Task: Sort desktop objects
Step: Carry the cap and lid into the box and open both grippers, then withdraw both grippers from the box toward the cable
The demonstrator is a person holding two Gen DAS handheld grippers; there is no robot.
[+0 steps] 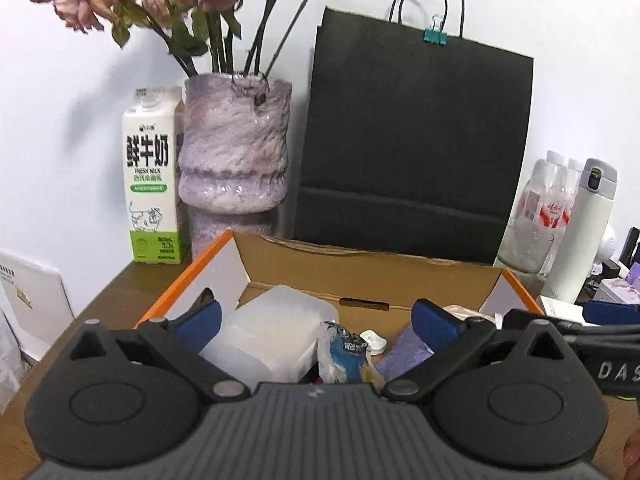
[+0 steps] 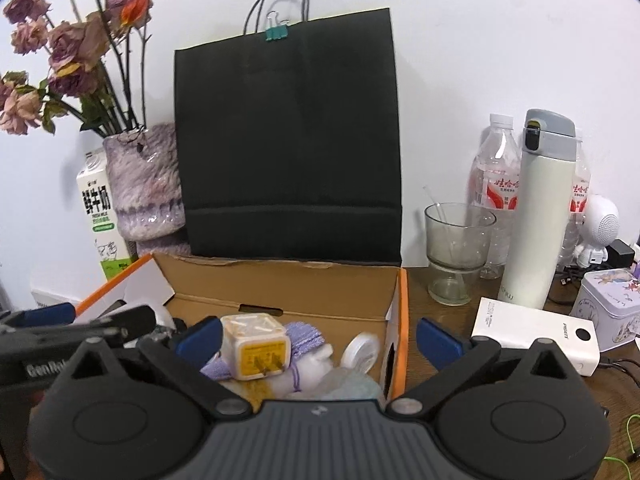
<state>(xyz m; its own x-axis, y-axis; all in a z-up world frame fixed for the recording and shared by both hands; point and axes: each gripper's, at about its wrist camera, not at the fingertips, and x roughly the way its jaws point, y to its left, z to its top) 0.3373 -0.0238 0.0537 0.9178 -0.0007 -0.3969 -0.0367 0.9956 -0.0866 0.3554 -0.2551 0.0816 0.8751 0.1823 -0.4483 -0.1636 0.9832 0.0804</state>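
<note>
An open cardboard box with orange edges (image 1: 372, 276) (image 2: 280, 284) sits on the wooden desk. In the left wrist view it holds a translucent plastic container (image 1: 276, 328), a crumpled blue wrapper (image 1: 340, 356), a small white object (image 1: 374, 340) and a purple cloth (image 1: 404, 352). In the right wrist view it holds a yellowish plug adapter (image 2: 256, 346), a purple pouch (image 2: 304, 334) and a white tape roll (image 2: 362, 352). My left gripper (image 1: 316, 320) is open and empty above the box. My right gripper (image 2: 318, 336) is open and empty, straddling the box's right wall.
A black paper bag (image 2: 288, 152) stands behind the box. A vase of dried roses (image 1: 236, 152) and a milk carton (image 1: 150, 176) stand at the left. A glass (image 2: 456, 252), water bottles (image 2: 496, 184), a white thermos (image 2: 540, 212), a white box (image 2: 532, 336) and a tin (image 2: 612, 312) are right.
</note>
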